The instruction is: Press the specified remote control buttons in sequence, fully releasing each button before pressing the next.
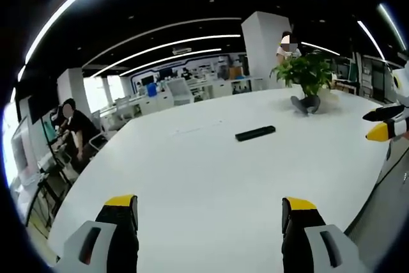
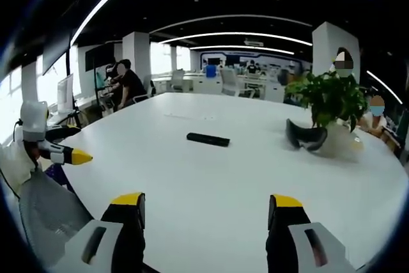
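A black remote control (image 1: 255,133) lies flat near the middle of the large white table (image 1: 192,177), well beyond my left gripper (image 1: 209,204), which stands open with nothing between its yellow-tipped fingers. The same remote (image 2: 208,139) rests ahead of my right gripper (image 2: 207,201), also open and empty above the table (image 2: 211,171). The right gripper (image 1: 383,123) enters the left gripper view at the right edge, and the left gripper (image 2: 67,148) shows at the left of the right gripper view. Both hover short of the remote.
A potted green plant (image 1: 308,75) stands at the table's far side, with a dark headset-like object (image 2: 305,136) at its base. People sit and stand at desks around the office. A person (image 2: 128,84) works at the left.
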`<state>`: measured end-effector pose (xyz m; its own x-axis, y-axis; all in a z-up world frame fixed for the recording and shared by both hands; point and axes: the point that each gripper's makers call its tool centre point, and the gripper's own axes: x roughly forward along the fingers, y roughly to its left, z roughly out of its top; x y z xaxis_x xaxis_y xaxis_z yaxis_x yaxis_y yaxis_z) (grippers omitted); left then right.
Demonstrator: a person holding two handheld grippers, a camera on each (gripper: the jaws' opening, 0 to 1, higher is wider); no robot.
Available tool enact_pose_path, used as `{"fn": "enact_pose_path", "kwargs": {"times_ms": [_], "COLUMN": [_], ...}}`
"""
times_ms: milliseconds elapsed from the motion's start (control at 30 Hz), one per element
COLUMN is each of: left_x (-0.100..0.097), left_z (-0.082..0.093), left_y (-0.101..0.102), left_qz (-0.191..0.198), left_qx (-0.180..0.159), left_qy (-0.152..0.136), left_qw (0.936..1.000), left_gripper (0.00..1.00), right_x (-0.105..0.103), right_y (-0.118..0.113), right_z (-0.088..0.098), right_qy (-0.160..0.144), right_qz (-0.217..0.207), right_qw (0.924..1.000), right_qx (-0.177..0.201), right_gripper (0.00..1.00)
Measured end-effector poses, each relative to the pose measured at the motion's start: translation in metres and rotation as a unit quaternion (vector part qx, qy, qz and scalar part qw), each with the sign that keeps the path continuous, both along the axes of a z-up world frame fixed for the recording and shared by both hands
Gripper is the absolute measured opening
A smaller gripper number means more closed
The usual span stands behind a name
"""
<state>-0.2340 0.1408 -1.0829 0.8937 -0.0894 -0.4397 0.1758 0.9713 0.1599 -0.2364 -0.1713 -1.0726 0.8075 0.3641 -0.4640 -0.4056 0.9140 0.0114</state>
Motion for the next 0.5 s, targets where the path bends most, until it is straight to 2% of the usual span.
{"fn": "enact_pose_path", "kwargs": {"times_ms": [367,500], "left_x": [0.0002,0.0002], "left_z": [-0.0013,-0.0012], "left_y": [-0.0054,-0.0063], "left_qz": [-0.014,-0.017], "left_qx": [0.016,0.019], "left_qy": [0.005,0.006], "left_qw": [0.9998,0.9996], "left_gripper": [0.96,0.95], "right_x": [-0.0021,-0.0044], "right_y": [0.0043,0.0079], "right_z": [0.0010,0.0005], "right_qy": [0.005,0.014], "right_qz": [0.013,0.021], "right_qw": [0.9998,0.9994], "right_qx": [0.012,0.024], "right_gripper": [0.64,0.54]}}
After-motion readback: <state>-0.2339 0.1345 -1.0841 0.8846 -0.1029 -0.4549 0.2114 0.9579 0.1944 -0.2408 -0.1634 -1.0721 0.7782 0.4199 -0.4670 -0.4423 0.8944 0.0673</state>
